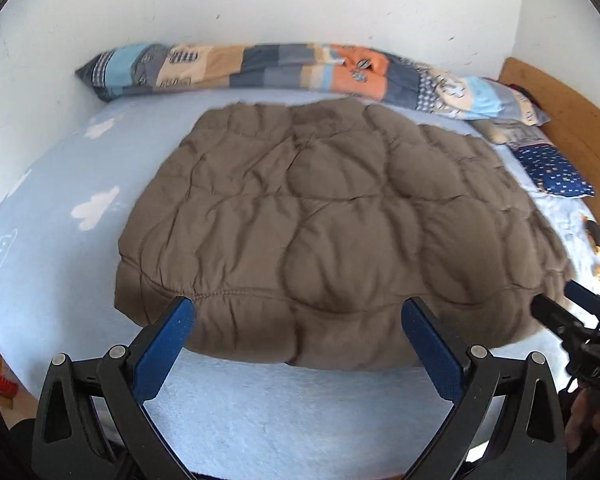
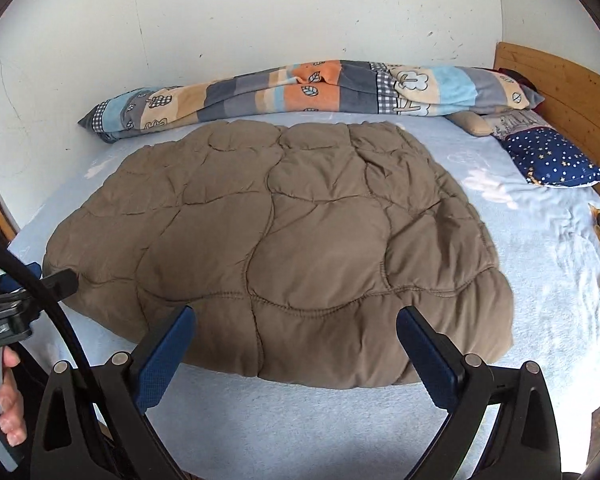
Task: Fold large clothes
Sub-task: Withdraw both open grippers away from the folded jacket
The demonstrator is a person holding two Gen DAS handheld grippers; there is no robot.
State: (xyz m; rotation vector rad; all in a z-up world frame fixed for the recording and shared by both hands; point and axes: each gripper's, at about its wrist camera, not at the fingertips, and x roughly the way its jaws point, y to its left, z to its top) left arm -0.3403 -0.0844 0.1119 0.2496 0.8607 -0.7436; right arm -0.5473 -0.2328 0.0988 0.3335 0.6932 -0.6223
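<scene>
The left gripper (image 1: 296,312) was spread wide, its blue pads (image 1: 164,354) holding nothing, poised over the light blue sheet (image 1: 260,412) at the near edge of the bed. The right gripper (image 2: 294,320) was spread the same way and empty; seen from the left, its body bore raised letters too blurred and turned to read surely. Just beyond both sets of fingertips lay the brown quilted blanket (image 2: 284,240), flat on the sheet and apart from the pads, its near hem running left to right in front of them. It looked a little wider than deep, its long axis lying across the bed. Behind it, a patchwork duvet (image 2: 308,88) lay rolled along the white wall (image 2: 260,12). A star-patterned navy pillow (image 2: 552,158) sat far right by the wooden headboard (image 2: 564,80).
</scene>
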